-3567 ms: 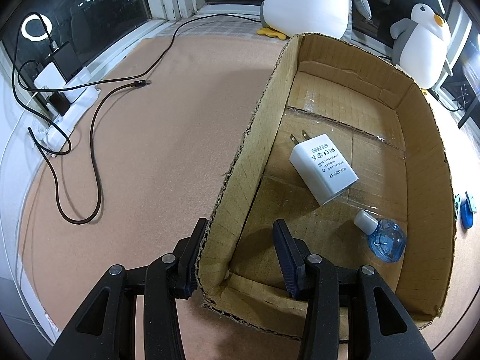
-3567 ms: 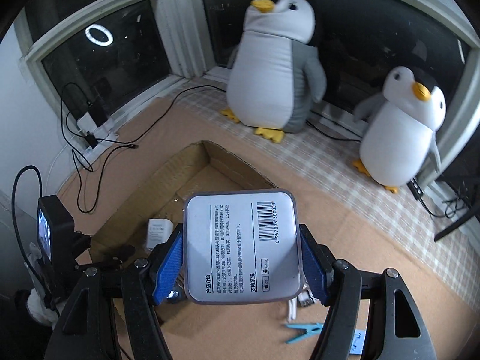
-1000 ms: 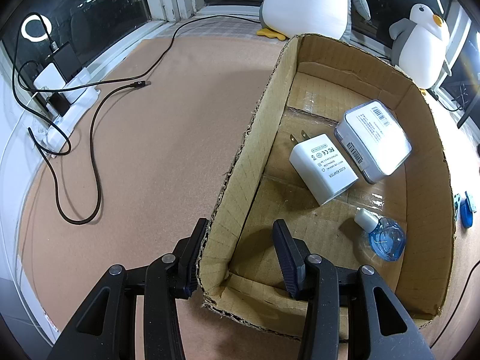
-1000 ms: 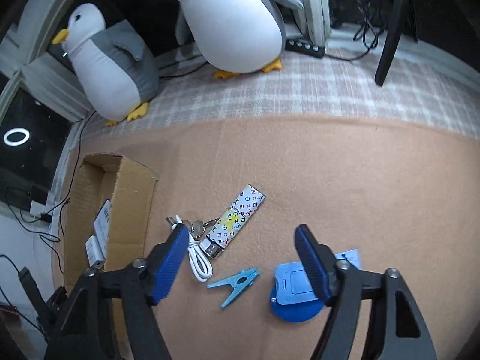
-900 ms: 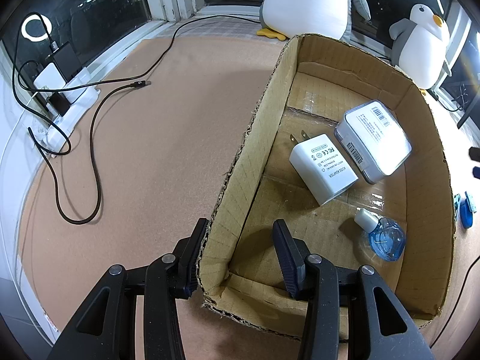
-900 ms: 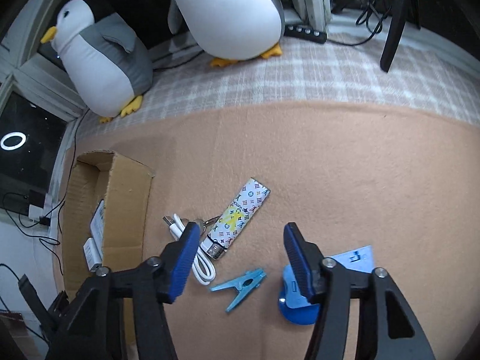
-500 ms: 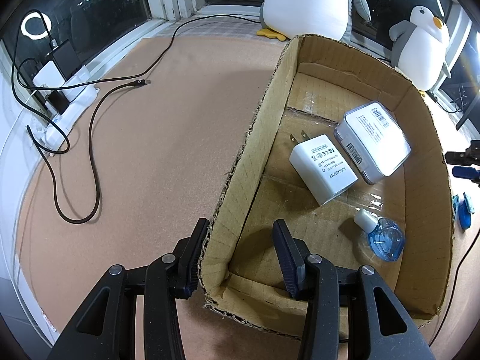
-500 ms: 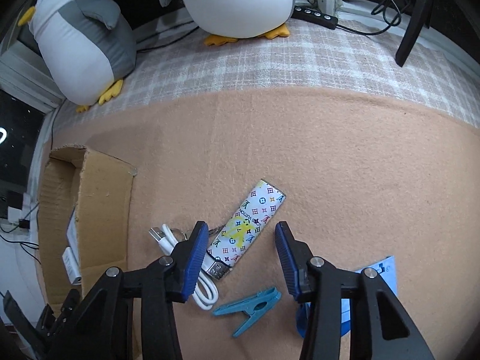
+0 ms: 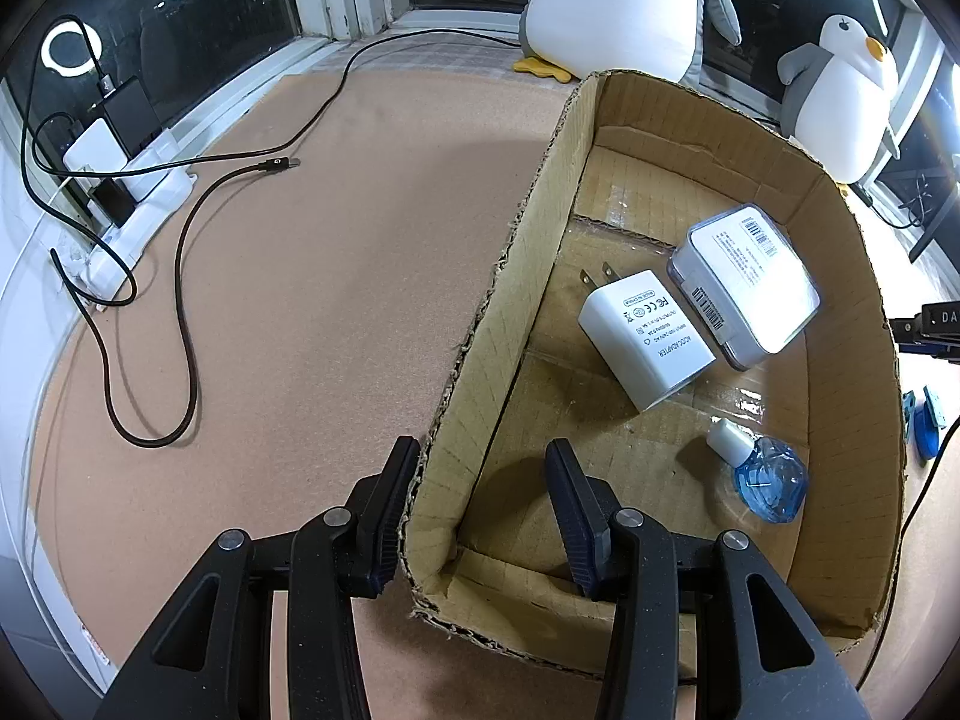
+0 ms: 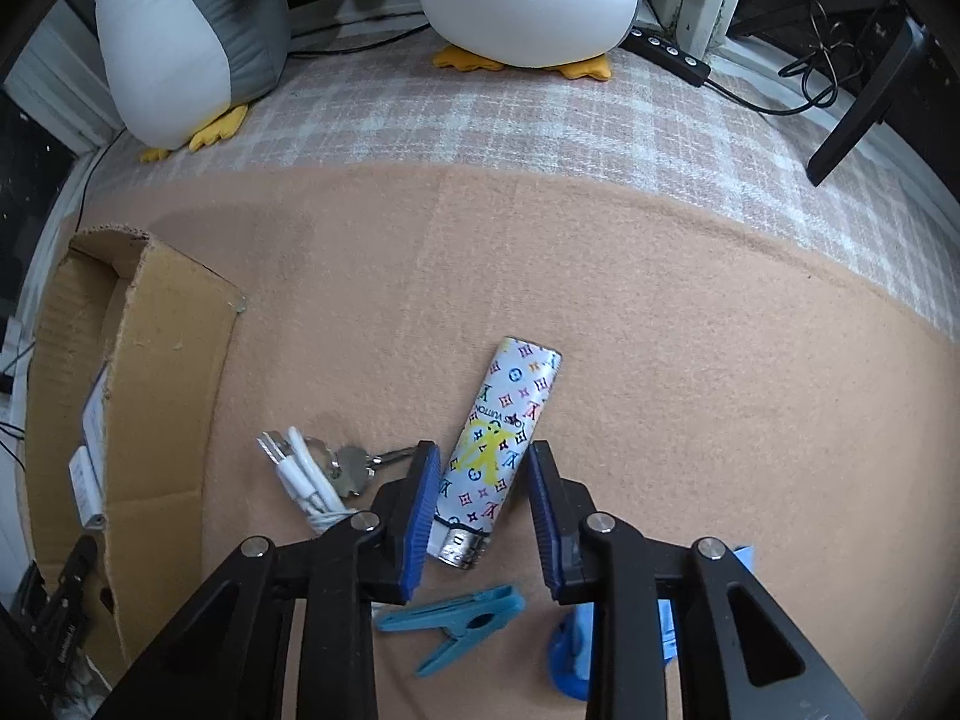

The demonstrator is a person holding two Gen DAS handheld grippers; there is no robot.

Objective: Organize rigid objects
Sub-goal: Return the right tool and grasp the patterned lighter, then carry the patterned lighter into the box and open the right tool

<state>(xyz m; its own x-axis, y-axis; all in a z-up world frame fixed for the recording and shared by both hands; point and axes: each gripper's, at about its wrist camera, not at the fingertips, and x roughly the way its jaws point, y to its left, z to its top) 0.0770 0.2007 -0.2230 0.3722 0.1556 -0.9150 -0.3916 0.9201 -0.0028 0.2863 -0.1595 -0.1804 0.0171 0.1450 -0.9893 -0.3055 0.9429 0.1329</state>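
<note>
Right wrist view shows the right gripper [image 10: 480,498] lowered over the patterned lighter [image 10: 507,438], its jaws spread to either side of the lighter's lower half and not yet closed on it. Just beside it on the mat lie a white cable [image 10: 303,480] with keys [image 10: 354,468], a blue peg [image 10: 456,618] and a blue item [image 10: 570,660] half hidden behind the right finger.

Seen from the left wrist, the left gripper [image 9: 480,504] straddles the near left wall of the box [image 9: 516,276], jaws apart with the cardboard between them; whether it presses the wall cannot be told.

Three things already lie in the box: a charger [image 9: 648,336], a white case [image 9: 744,285] and a small bottle [image 9: 762,474].

By this count the job is roughly half done; the lighter looks to be next, with the cable, keys, peg and blue item left.
</note>
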